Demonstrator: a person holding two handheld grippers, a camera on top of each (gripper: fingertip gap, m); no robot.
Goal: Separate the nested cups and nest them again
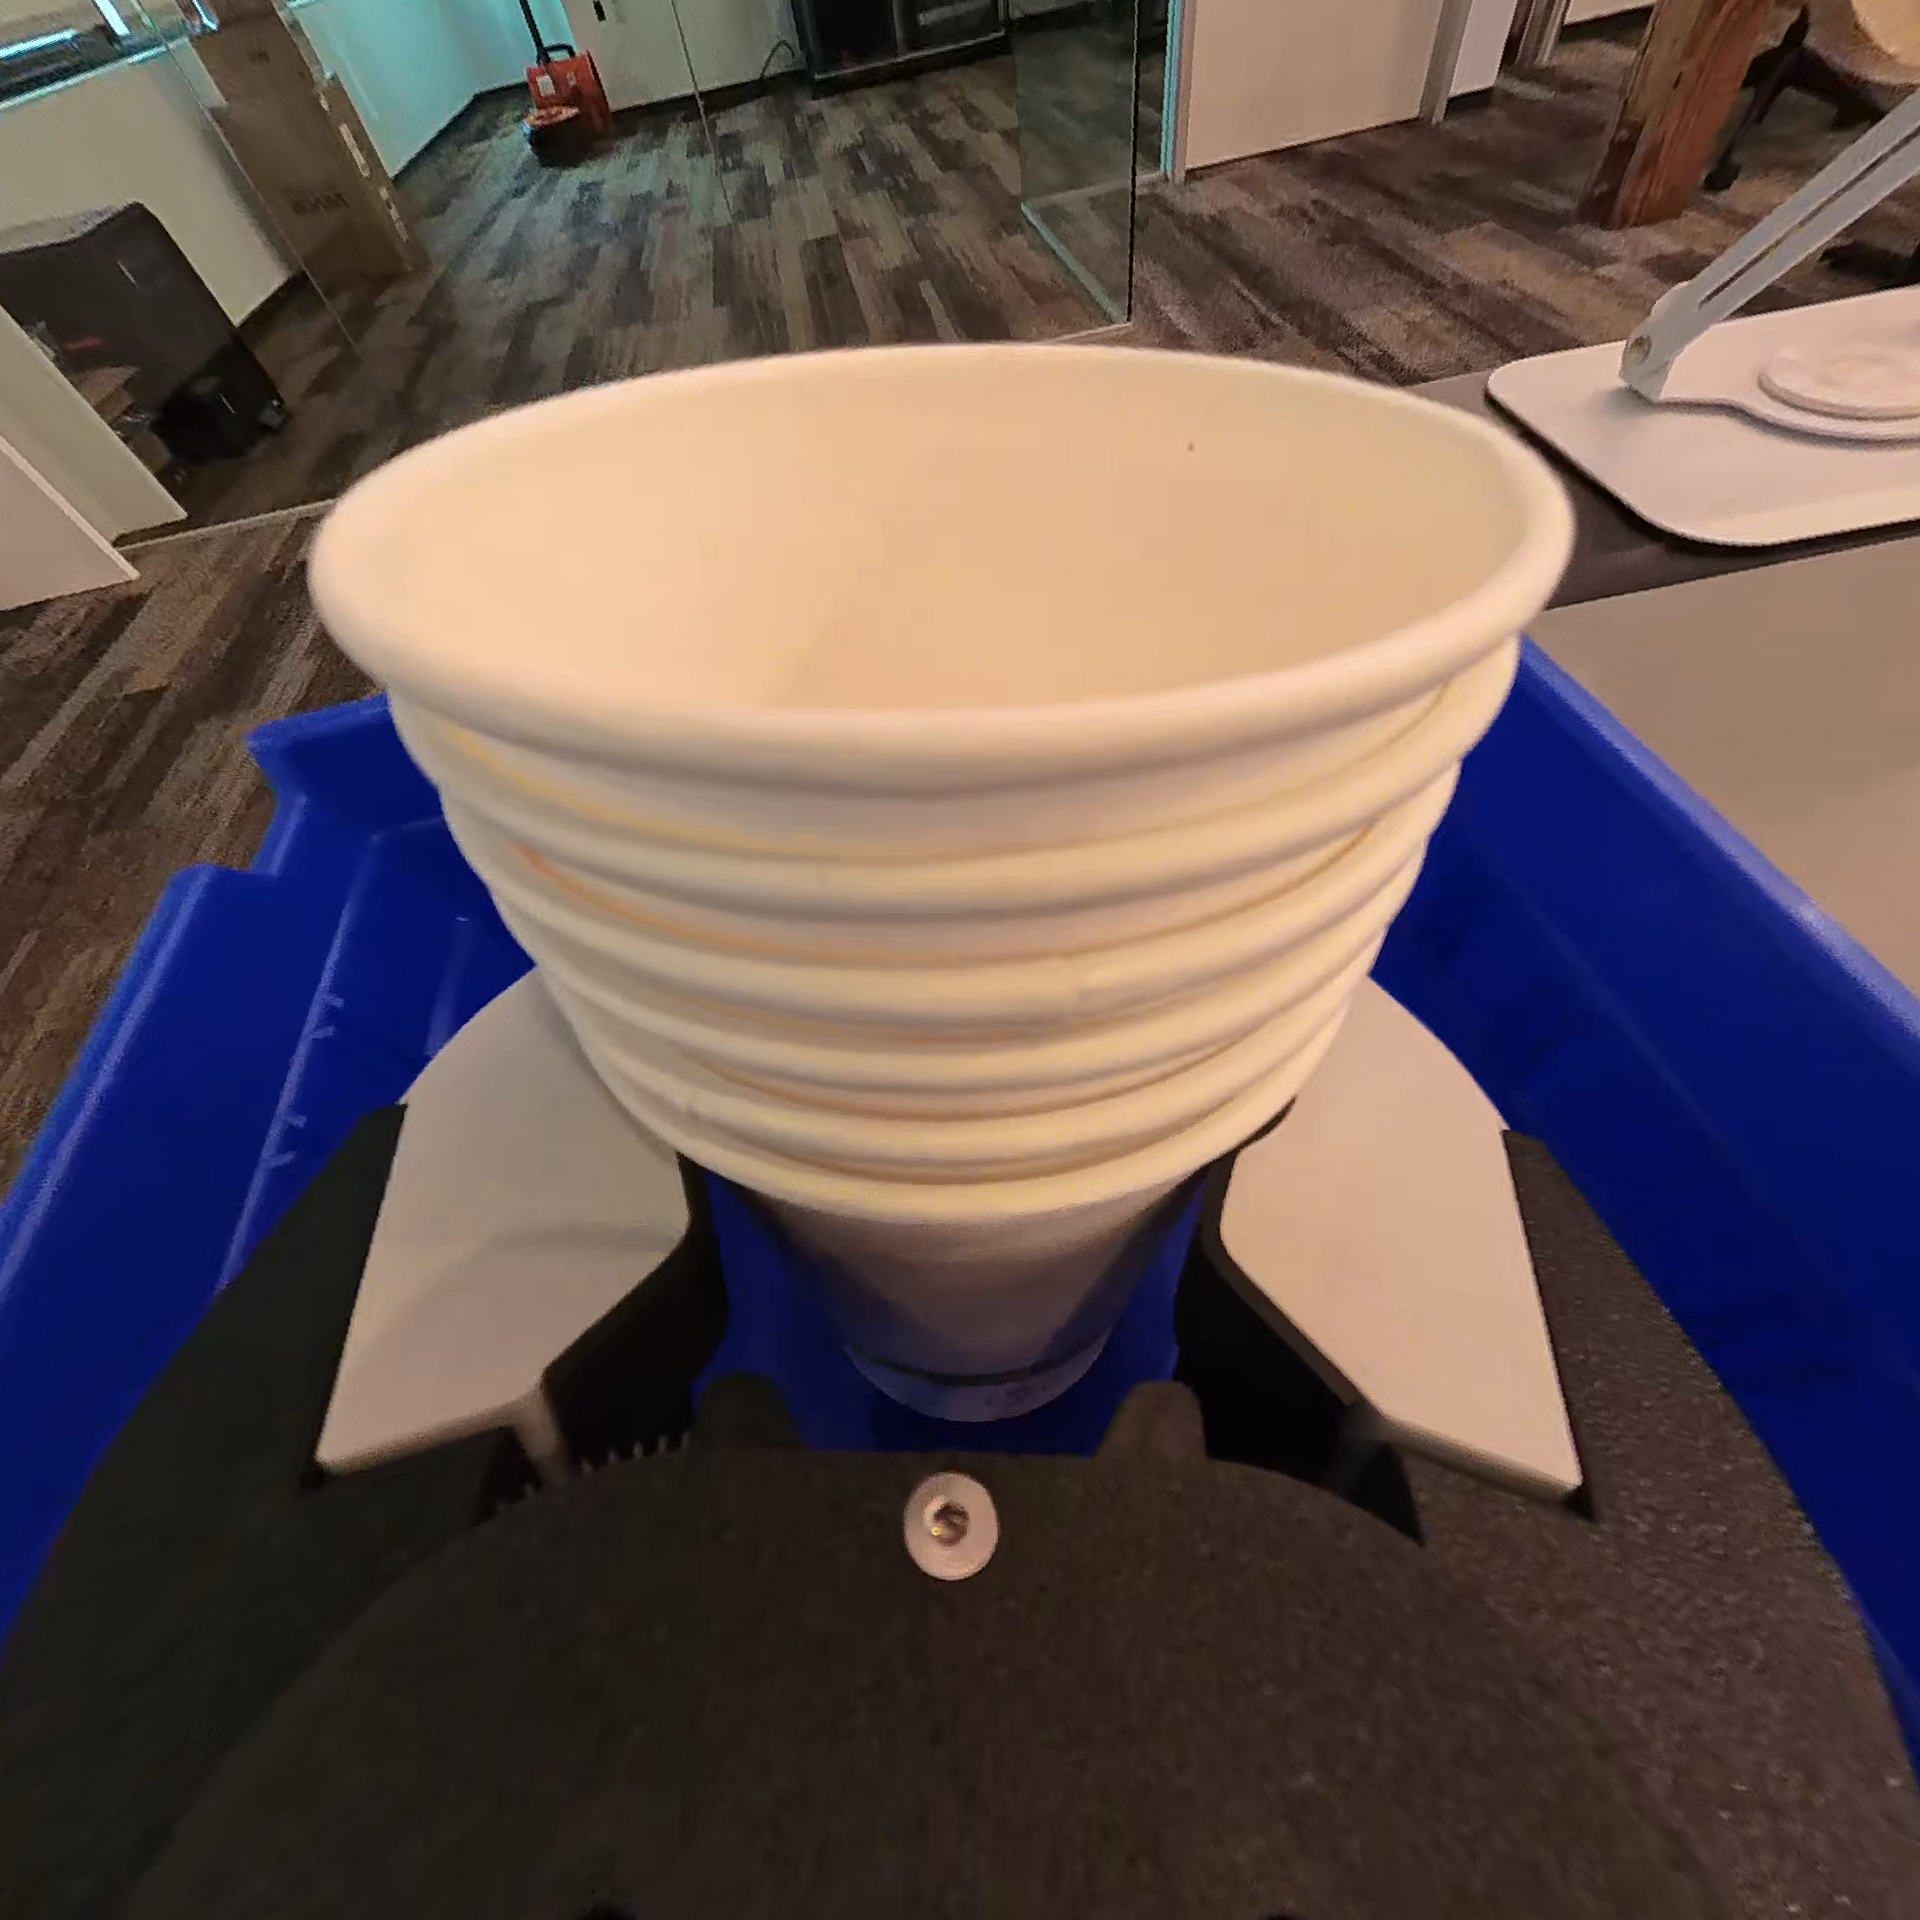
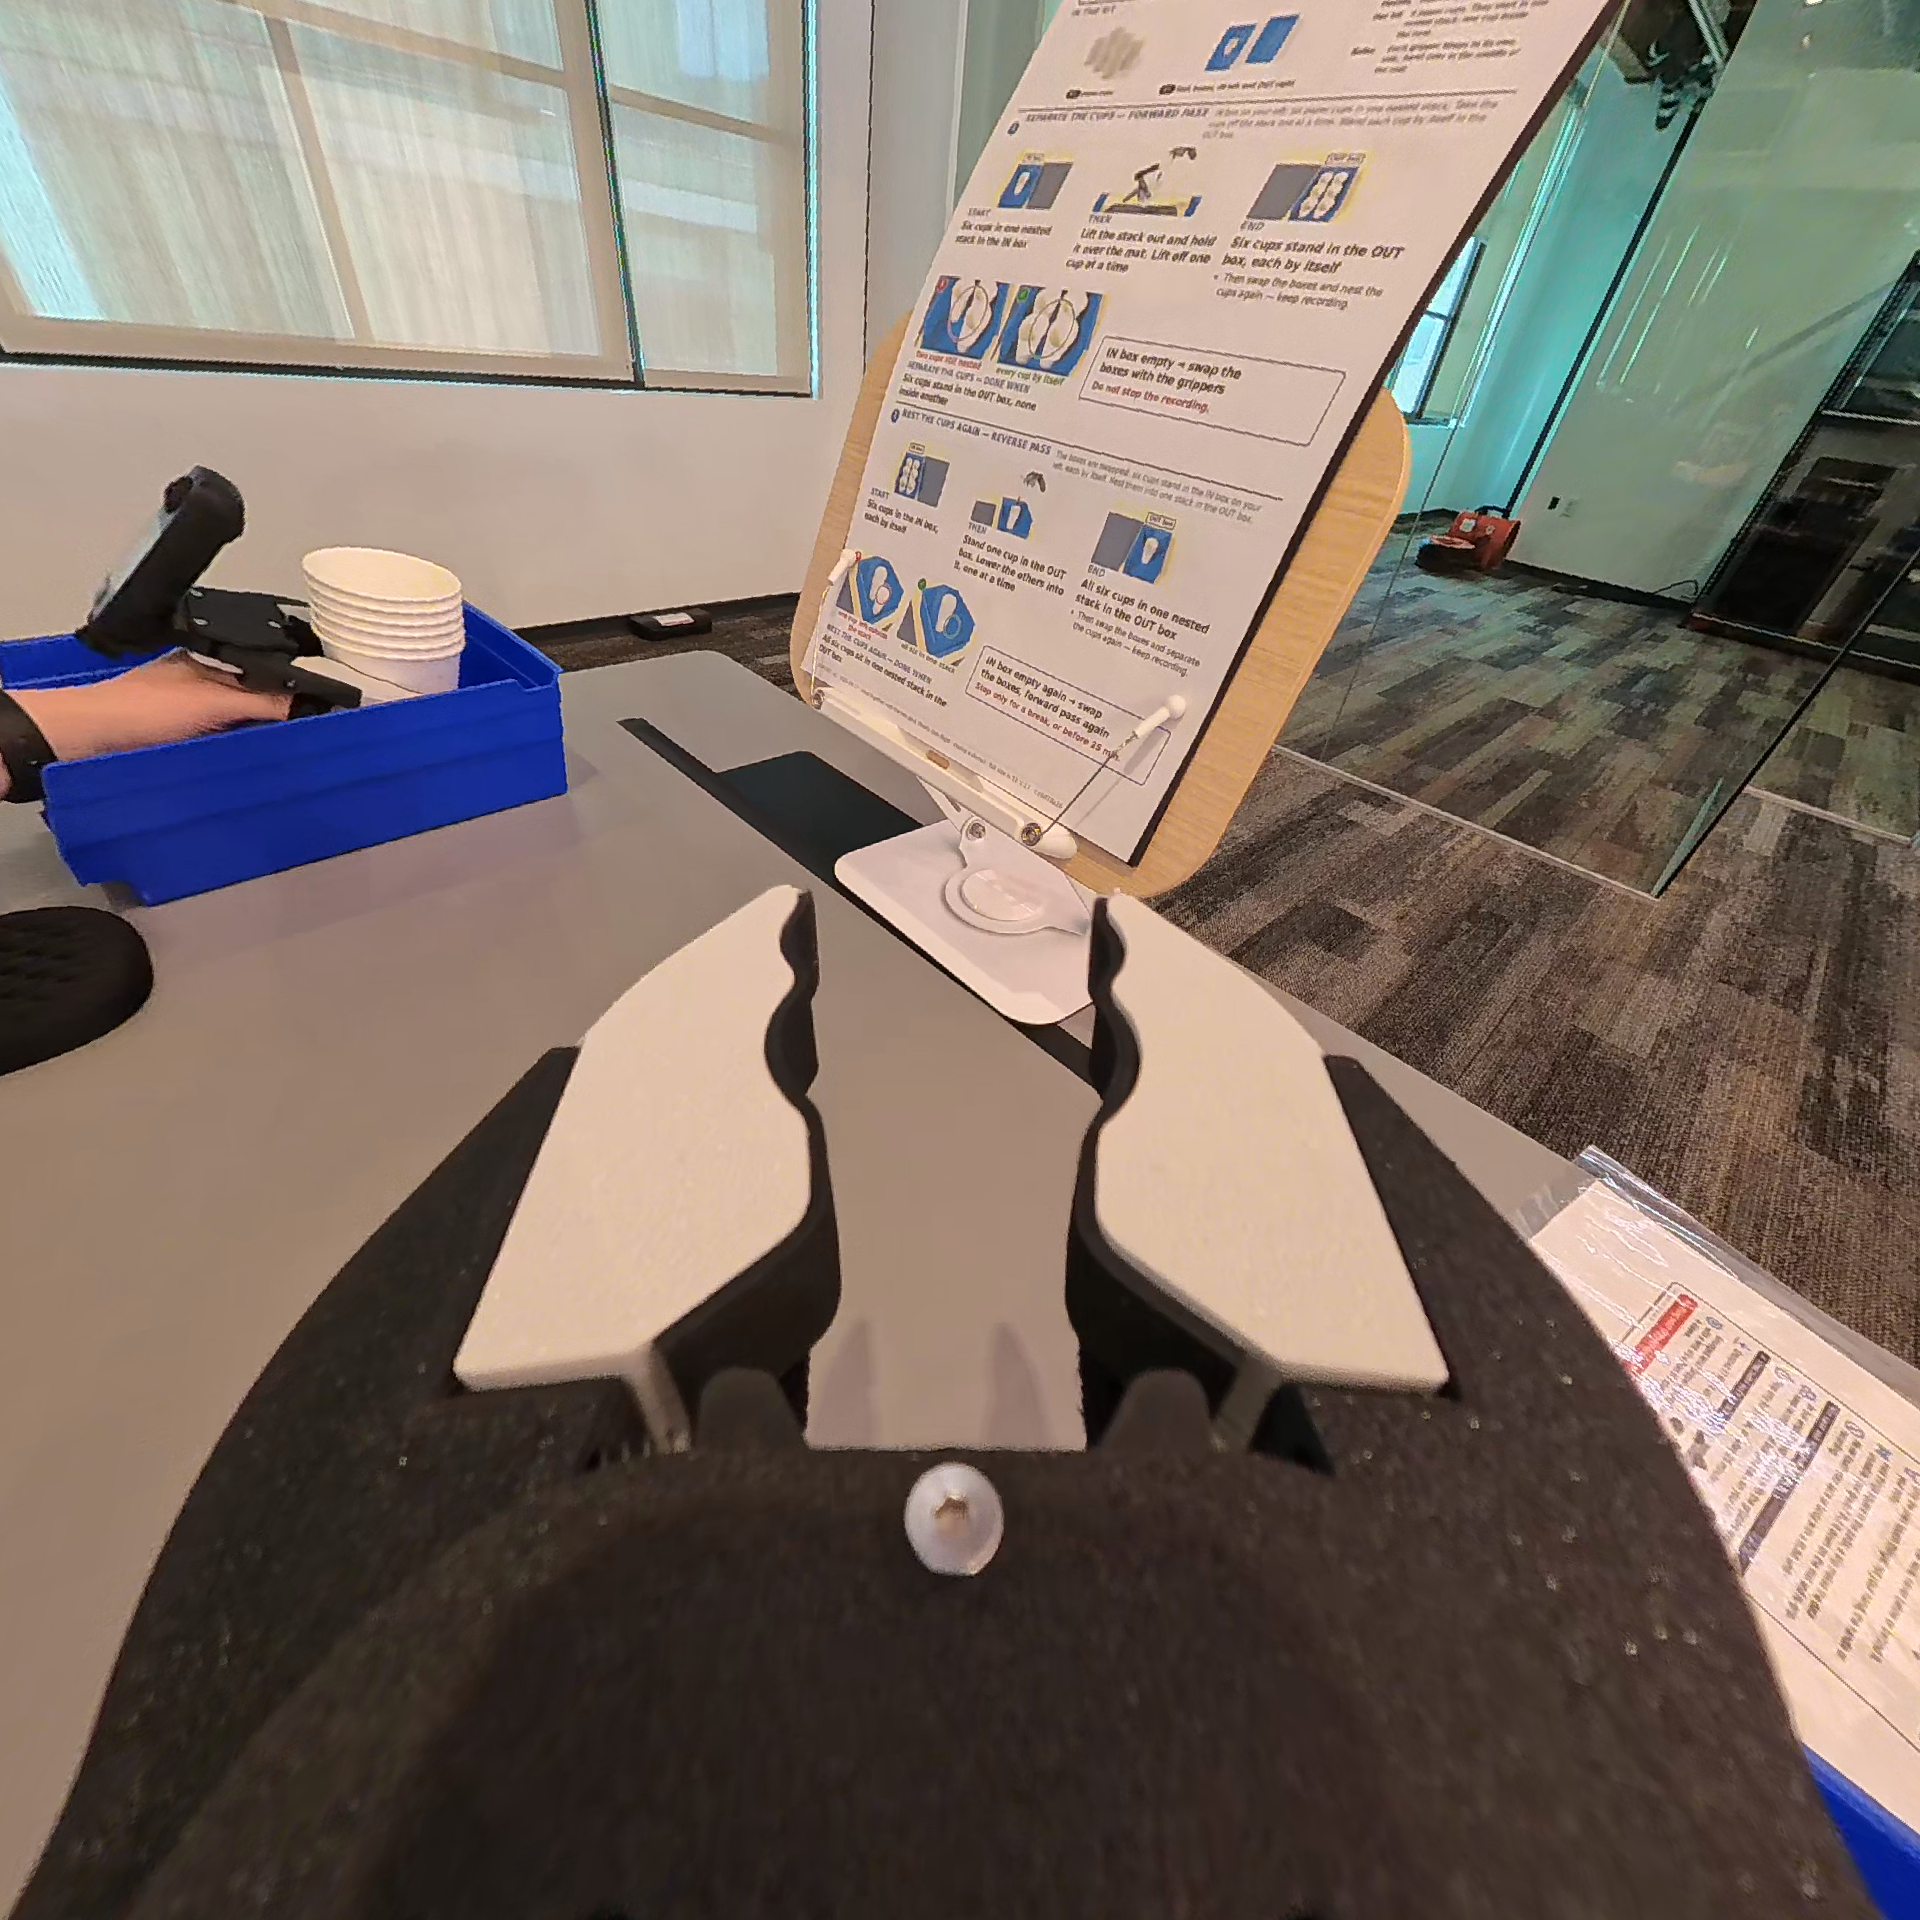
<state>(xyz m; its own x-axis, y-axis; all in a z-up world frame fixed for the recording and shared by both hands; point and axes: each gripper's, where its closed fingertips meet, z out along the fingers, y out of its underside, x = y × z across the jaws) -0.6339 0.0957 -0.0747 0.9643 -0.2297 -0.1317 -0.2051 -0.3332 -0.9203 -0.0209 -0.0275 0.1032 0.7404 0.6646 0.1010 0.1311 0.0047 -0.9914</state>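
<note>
Paper cups (image 1: 935, 790), nested, upright in blue bin (image 1: 1621, 1039). Left gripper (image 1: 951, 1288) pinching stack low, below rims, likely for lift-out. Right gripper (image 2: 951, 997) spread, empty, over table (image 2: 312, 1091), waiting.

The stack of nested paper cups (image 1: 940, 790) is standing upright in the blue bin (image 1: 1621, 1039), mouth up — white, with rolled rims lying one just above another down its upper part. Its narrow base is sitting between the fingers of the left gripper (image 1: 951, 1278), which are flanking the lowest cup's wall near the bottom; whether they are touching it cannot be told. The right wrist view is showing the same stack (image 2: 387, 618) far off to the upper left of the right gripper (image 2: 951, 1049), near the bin's (image 2: 312, 790) far end.
</note>
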